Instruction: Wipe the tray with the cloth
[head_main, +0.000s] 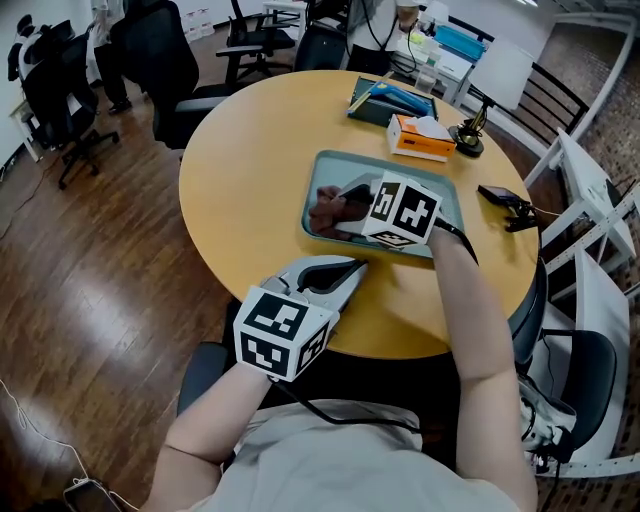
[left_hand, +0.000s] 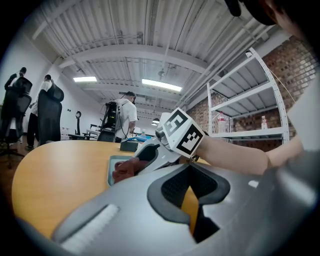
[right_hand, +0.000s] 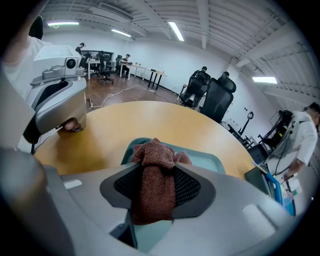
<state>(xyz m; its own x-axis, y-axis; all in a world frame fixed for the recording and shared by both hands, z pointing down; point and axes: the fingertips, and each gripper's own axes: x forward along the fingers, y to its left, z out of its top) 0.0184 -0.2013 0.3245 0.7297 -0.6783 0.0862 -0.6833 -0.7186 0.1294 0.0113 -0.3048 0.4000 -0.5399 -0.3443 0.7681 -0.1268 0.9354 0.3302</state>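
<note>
Clamped in the right gripper (right_hand: 155, 192), the cloth (right_hand: 155, 150) sits at the left end of the tray (head_main: 447, 196), so the wipe should run rightward along it (the left gripper (left_hand: 192, 200), jaws together and empty, rests by the near edge of the table (head_main: 260, 160)).

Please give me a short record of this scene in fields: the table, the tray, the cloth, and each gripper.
table: round, wooden
tray: lies on the table, in front of the person
cloth: brown, bunched, over the left part of the tray
right gripper: shut on the cloth, over the tray
left gripper: jaws together, holds nothing, near the table's front edge, just outside the tray
</note>
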